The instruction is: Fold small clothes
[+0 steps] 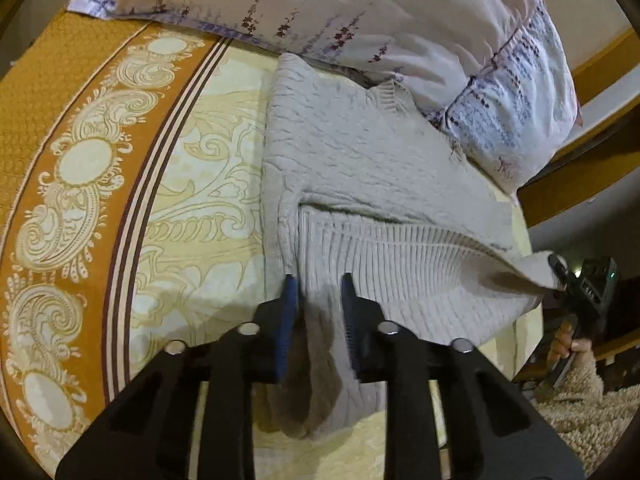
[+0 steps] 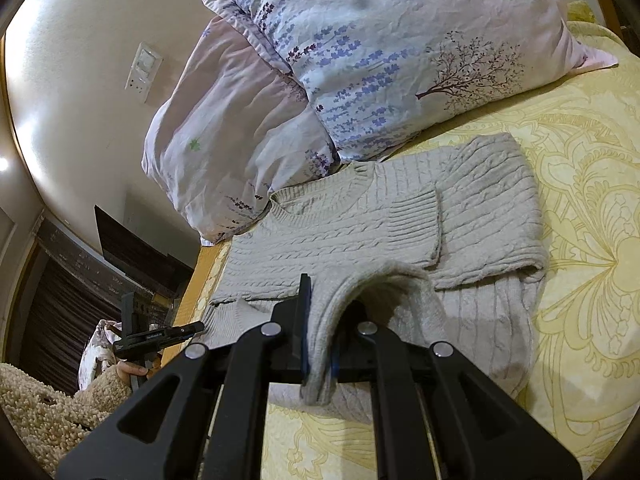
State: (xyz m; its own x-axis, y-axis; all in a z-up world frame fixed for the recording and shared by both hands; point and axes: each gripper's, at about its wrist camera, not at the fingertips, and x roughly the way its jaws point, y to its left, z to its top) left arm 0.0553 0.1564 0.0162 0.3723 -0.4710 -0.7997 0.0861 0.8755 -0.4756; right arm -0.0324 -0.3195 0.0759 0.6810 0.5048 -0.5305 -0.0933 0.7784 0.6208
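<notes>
A small grey cable-knit sweater (image 1: 360, 168) lies on the yellow patterned bedspread (image 1: 208, 184), one sleeve folded across its chest (image 2: 400, 216). My left gripper (image 1: 318, 284) has its blue pads either side of a fold of the ribbed hem, which hangs between the jaws. My right gripper (image 2: 320, 344) is shut on the hem's other corner (image 2: 360, 292), lifted off the bed. The right gripper also shows in the left wrist view (image 1: 576, 280), holding the stretched hem. The left gripper shows at the left of the right wrist view (image 2: 168, 332).
Two floral pillows (image 2: 360, 60) lie against the sweater's collar end. The bed's orange border (image 1: 60, 200) runs on the left. A wooden bed frame (image 1: 580, 184), a wall with a switch plate (image 2: 144, 68) and dark furniture (image 2: 132, 248) lie beyond.
</notes>
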